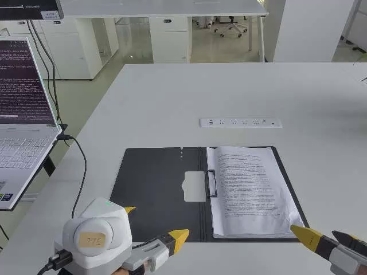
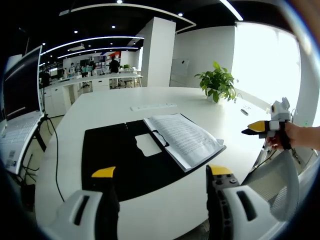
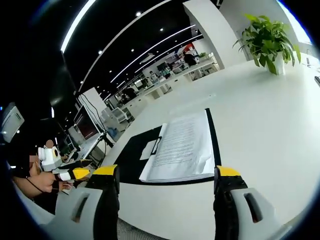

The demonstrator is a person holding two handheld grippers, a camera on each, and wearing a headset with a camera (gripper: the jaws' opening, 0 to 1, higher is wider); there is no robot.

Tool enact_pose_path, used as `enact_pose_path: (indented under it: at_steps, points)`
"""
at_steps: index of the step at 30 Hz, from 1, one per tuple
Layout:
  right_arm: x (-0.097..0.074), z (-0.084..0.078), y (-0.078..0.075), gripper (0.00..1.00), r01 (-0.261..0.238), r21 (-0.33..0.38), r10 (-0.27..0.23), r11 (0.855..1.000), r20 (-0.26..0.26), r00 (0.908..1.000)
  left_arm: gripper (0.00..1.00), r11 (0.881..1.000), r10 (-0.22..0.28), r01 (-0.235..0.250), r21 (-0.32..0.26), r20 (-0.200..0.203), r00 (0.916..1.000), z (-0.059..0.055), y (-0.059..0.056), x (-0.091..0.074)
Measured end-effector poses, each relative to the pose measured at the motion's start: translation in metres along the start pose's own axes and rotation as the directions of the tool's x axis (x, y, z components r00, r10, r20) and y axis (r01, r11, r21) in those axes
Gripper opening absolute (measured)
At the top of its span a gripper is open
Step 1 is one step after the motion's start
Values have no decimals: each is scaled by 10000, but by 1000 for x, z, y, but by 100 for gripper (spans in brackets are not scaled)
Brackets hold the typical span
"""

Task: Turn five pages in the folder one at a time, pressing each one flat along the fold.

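Observation:
A black folder (image 1: 152, 189) lies open on the white table, its left cover bare but for a white tab. A stack of printed pages (image 1: 249, 189) sits clipped on its right half, with the lower right corner slightly lifted. My left gripper (image 1: 155, 223) hovers open off the folder's near left corner. My right gripper (image 1: 324, 236) hovers open just off the near right corner of the pages. The left gripper view has the folder (image 2: 110, 145) and pages (image 2: 185, 137) ahead of the open left gripper (image 2: 161, 171). In the right gripper view, the pages (image 3: 182, 142) lie beyond the open right gripper (image 3: 166, 170).
An open laptop (image 1: 20, 114) stands on a side stand to the left, its cable (image 1: 80, 166) hanging by the table edge. A white power strip (image 1: 241, 122) lies behind the folder. A potted plant (image 2: 217, 85) stands on the table's far end.

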State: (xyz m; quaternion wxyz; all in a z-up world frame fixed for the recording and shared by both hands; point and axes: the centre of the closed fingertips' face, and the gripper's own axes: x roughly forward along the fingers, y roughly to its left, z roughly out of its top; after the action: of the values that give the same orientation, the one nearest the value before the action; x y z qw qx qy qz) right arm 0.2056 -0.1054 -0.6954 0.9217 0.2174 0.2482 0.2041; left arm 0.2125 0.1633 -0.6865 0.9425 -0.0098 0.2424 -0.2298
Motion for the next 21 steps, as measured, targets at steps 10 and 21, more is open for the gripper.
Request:
enact_pose_path:
  at_steps: [10, 21]
  points:
    - [1, -1, 3, 76, -88, -27, 88, 10000, -24, 10000, 69, 10000, 0, 0, 48, -78, 10000, -3, -1, -1]
    - [-1, 1, -1, 76, -28, 5, 28, 10000, 38, 10000, 68, 10000, -6, 7, 78, -96, 10000, -2, -1, -1]
